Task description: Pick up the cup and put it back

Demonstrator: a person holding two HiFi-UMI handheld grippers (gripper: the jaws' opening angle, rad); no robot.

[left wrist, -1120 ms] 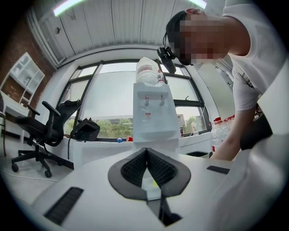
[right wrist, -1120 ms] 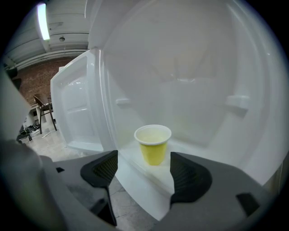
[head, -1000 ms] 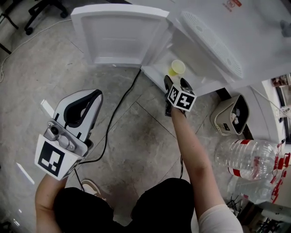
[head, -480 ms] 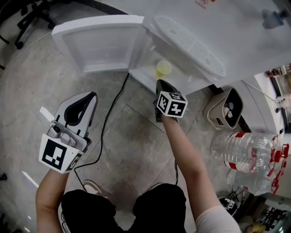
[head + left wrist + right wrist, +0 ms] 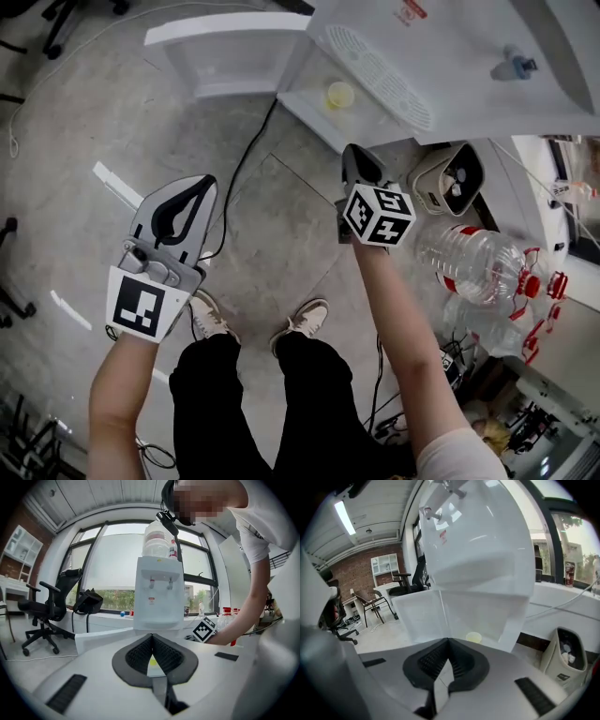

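A small yellow cup (image 5: 339, 95) stands inside the open lower cabinet of the white water dispenser (image 5: 441, 56). The right gripper view shows the same cup (image 5: 474, 637) beyond the jaw tips, on the cabinet floor. My right gripper (image 5: 356, 156) is shut with nothing between its pads and hangs well short of the cup, pointing toward the cabinet. My left gripper (image 5: 201, 181) is off to the left over the floor, shut and empty. In the left gripper view the dispenser (image 5: 159, 592) stands straight ahead.
The cabinet door (image 5: 234, 47) hangs open to the left. A black cable (image 5: 246, 159) runs across the tiled floor. A beige appliance (image 5: 450, 187) and large water bottles (image 5: 478, 267) sit to the right of the dispenser. An office chair (image 5: 47, 611) stands far left.
The head view has risen and backed off. My right gripper has drawn back from the cup, which stays in the cabinet. The left gripper has kept its place at the left.
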